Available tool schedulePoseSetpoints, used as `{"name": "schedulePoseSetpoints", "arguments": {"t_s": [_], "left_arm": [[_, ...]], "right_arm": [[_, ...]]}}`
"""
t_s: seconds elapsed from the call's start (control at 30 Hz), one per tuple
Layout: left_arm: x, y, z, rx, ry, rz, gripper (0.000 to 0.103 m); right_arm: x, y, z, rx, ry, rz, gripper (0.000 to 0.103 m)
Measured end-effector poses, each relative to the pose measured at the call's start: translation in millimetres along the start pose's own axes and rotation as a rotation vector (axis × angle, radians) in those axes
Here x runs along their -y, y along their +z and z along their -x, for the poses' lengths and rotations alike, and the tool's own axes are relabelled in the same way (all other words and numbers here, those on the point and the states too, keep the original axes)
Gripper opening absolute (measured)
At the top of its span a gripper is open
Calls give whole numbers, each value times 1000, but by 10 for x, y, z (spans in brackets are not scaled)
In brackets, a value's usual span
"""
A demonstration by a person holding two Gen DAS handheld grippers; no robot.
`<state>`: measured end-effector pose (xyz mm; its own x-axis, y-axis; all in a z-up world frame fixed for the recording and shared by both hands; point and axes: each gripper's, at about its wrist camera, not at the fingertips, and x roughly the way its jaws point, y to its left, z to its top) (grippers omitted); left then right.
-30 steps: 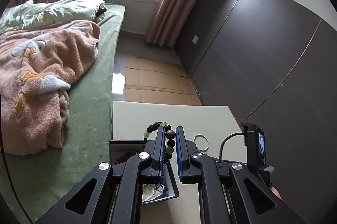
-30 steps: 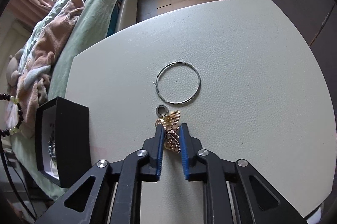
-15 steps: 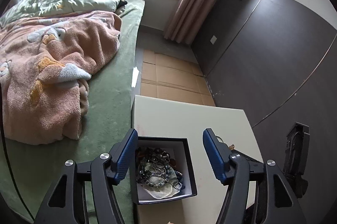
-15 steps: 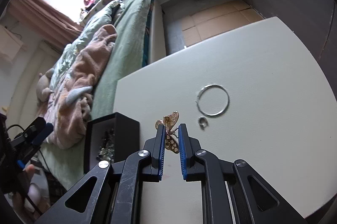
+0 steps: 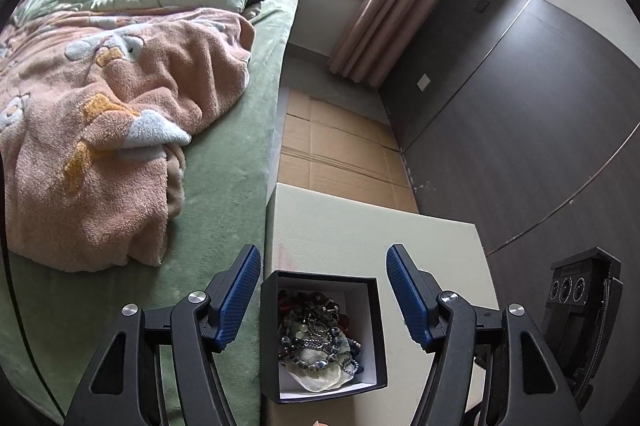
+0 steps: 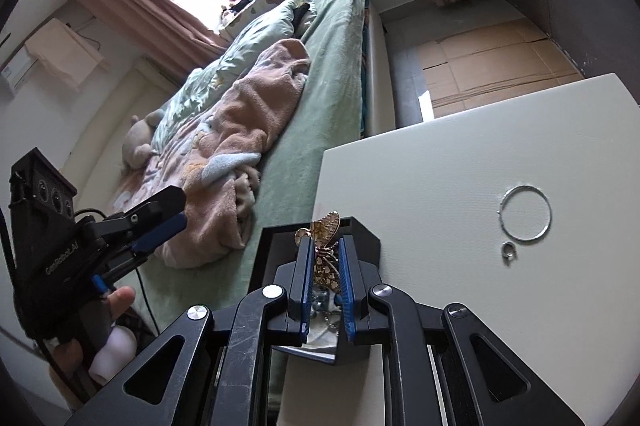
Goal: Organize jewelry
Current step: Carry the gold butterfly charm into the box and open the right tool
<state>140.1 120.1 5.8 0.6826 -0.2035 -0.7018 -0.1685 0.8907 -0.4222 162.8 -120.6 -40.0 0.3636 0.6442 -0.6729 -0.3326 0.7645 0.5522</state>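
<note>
One black jewelry box (image 5: pixel 320 392) sits on the one white worktop (image 6: pixel 440 186), its tangled beads too many to count. One gold butterfly brooch (image 6: pixel 326 246), one large silver hoop (image 6: pixel 525 213) and one small ring (image 6: pixel 508 250) show. Two grippers appear.

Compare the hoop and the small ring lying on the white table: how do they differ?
The hoop is far wider than the ring. The hoop is a thin wire circle; the ring looks thicker for its width. The hoop lies farther from the camera, the ring nearer. Both are silver and lie flat on the table.
</note>
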Motion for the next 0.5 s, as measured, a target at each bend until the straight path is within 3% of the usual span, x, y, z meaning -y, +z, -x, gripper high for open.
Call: {"name": "schedulePoseSetpoints", "arguments": {"t_s": [0.13, 0.17, 0.2, 0.23, 0.27, 0.43, 0.5], "left_arm": [[11, 8, -24, -2, 4, -4, 67], [14, 8, -29, -3, 5, -5, 67], [13, 9, -30, -3, 5, -5, 67], [14, 10, -31, -4, 5, -5, 67], [21, 7, -33, -5, 4, -7, 67], [109, -6, -69, -6, 0, -22, 67], [164, -18, -91, -8, -1, -35, 67]], "right_arm": [[-123, 9, -98, -12, 25, 29, 15], [-144, 14, -132, -23, 30, 35, 19], [-142, 15, -163, -42, 40, 34, 27], [-123, 13, -184, -59, 46, 23, 46], [-92, 9, -176, -57, 44, 14, 55], [77, 26, -1, -30, -11, 5, 56], [169, 29, 87, -23, -34, -7, 62]]}}
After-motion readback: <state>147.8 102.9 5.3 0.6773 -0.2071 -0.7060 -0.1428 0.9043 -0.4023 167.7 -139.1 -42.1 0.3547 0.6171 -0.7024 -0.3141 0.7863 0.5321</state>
